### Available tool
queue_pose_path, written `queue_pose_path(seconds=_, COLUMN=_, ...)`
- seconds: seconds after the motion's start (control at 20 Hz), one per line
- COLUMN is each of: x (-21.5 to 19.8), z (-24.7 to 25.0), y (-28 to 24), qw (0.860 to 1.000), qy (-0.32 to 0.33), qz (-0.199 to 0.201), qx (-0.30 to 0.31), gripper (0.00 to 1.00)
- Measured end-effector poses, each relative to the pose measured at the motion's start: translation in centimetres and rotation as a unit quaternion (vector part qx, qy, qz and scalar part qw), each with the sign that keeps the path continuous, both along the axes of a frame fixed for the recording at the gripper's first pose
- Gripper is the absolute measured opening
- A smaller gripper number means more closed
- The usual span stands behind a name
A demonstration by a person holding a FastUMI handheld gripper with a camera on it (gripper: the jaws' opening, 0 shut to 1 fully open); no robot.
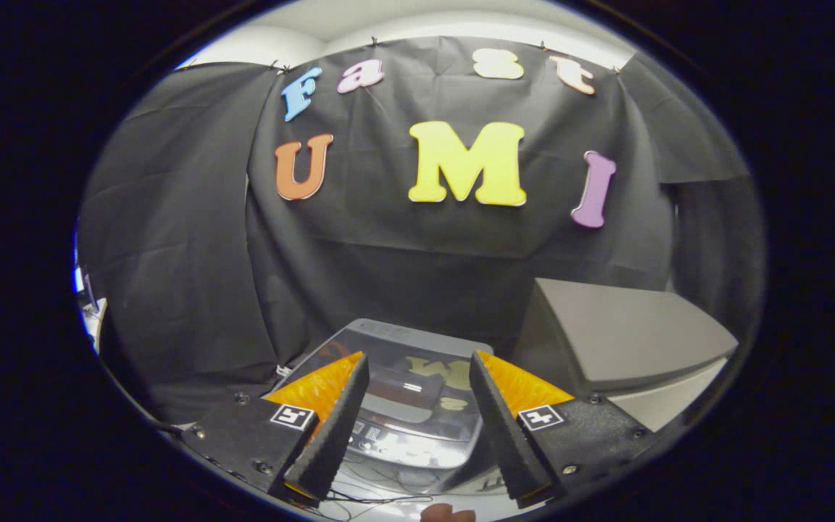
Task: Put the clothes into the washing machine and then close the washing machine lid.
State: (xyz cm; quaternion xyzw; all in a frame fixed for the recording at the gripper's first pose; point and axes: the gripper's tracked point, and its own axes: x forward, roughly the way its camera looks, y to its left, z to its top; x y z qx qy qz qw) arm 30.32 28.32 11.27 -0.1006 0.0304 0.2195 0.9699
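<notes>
A small top-loading washing machine (388,341) stands just ahead of my gripper (417,359), low against the black cloth wall. Its dark glossy lid (425,388) lies flat and shut, and a pale control panel (396,444) runs along its near edge. My two fingers are spread wide apart with nothing between them, and the lid shows in the gap. A small reddish-brown thing (446,515) peeks in below the fingers; I cannot tell what it is.
A large grey box with a sloping top (620,341) stands right of the washing machine, close beside it. Black cloth (193,275) hangs behind and to the left. Thin dark cables (381,496) lie on the pale surface under the fingers.
</notes>
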Motion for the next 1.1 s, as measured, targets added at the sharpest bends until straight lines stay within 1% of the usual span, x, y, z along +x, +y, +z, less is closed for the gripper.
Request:
queue_pose_path(seconds=0.1, x=-3.9, z=-0.5, y=-2.8, qw=1.000, qy=-0.006, qz=-0.004, qx=0.003, gripper=0.91)
queue_pose_path(seconds=0.2, x=-7.7, z=-0.7, y=-5.5, qw=1.000, qy=-0.019, qz=-0.012, qx=0.001, gripper=0.90)
queue_pose_path(seconds=0.35, x=-13.2, z=-1.4, y=-9.5, qw=0.999, qy=-0.029, qz=-0.039, qx=0.001, gripper=0.91)
queue_pose_path(seconds=0.5, x=-17.2, z=-2.2, y=-12.5, qw=0.998, qy=-0.026, qz=-0.065, qx=0.001, gripper=0.93)
queue_pose_path(seconds=0.65, x=-19.8, z=-2.2, y=-14.7, qw=0.996, qy=-0.029, qz=-0.081, qx=0.003, gripper=0.95)
queue_pose_path(seconds=0.85, x=-21.6, z=-2.1, y=-17.8, qw=0.995, qy=-0.016, qz=-0.097, qx=0.022, gripper=0.95)
queue_pose_path(seconds=0.9, x=-21.9, z=-2.0, y=-18.4, qw=0.995, qy=-0.015, qz=-0.097, qx=0.026, gripper=0.95)
queue_pose_path(seconds=1.1, x=-22.2, z=-1.8, y=-20.3, qw=0.996, qy=-0.017, qz=-0.090, qx=0.010, gripper=0.95)
